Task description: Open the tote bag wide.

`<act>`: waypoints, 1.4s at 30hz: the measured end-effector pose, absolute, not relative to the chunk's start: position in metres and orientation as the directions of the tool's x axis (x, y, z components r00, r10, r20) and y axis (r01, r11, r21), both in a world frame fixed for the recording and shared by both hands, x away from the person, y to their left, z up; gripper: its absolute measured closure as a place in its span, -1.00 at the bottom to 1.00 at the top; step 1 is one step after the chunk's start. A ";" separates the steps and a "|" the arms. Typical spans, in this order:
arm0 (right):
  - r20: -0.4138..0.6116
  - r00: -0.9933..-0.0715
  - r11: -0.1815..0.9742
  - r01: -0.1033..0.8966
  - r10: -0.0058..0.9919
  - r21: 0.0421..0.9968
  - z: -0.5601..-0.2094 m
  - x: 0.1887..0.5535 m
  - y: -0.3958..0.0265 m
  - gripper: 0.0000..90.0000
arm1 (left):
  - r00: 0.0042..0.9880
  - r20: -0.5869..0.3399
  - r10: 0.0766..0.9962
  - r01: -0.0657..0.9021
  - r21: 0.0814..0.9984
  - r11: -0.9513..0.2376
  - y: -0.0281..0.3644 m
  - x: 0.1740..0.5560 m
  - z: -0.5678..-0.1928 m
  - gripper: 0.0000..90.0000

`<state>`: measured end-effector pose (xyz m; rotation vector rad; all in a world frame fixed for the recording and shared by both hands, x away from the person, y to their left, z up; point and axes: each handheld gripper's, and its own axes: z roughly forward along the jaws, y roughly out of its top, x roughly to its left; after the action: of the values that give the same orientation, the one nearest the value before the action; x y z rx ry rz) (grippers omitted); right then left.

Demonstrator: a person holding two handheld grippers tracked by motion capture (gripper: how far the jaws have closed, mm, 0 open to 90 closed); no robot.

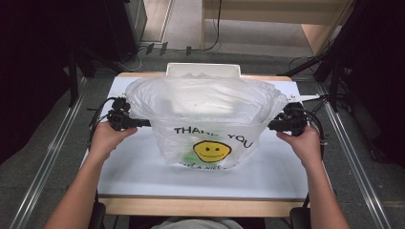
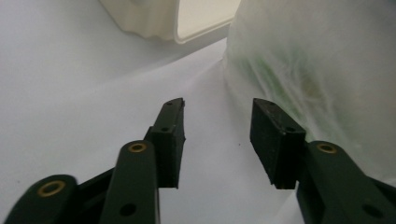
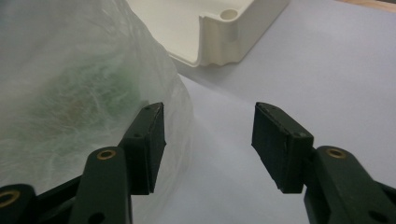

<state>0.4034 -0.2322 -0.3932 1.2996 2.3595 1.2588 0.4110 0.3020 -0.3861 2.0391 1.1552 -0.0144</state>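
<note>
In the high view, a translucent plastic bag (image 1: 210, 119) (printed with a smiley face) is seen standing mid-tabletop (image 1: 143, 176), flanked by the left hand-held gripper (image 1: 147, 123) and the right hand-held gripper (image 1: 270, 125). In the left gripper view, released jaws are shown beside the bag (image 2: 317, 70), nothing between them. In the right gripper view, jaws are likewise parted, the bag (image 3: 70, 84) beside one jaw; a white tray (image 3: 210, 32) is seen behind.

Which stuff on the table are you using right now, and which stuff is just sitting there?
In use:
- plastic bag with the smiley face, something green inside
- left gripper, jaws open beside the bag
- right gripper, jaws open beside the bag

Just sitting there:
- white tray behind the bag
- white sheet covering the table
</note>
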 end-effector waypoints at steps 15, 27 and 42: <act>0.245 -0.654 0.282 0.592 0.716 0.755 -0.343 0.418 -0.242 0.16 | 0.649 -0.330 0.685 0.691 0.633 -0.349 0.308 0.427 -0.343 0.88; 0.223 -0.655 0.277 0.568 0.722 0.775 -0.317 0.428 -0.251 0.76 | 0.670 -0.305 0.677 0.657 0.669 -0.349 0.317 0.440 -0.305 1.00; 0.175 -0.697 0.279 0.486 0.695 0.828 -0.249 0.431 -0.243 1.00 | 0.722 -0.264 0.639 0.594 0.710 -0.378 0.305 0.448 -0.249 1.00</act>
<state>0.4309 -0.2433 -0.2487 1.0960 2.3258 1.3821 0.4475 0.3054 -0.2488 2.0832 0.9335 0.0680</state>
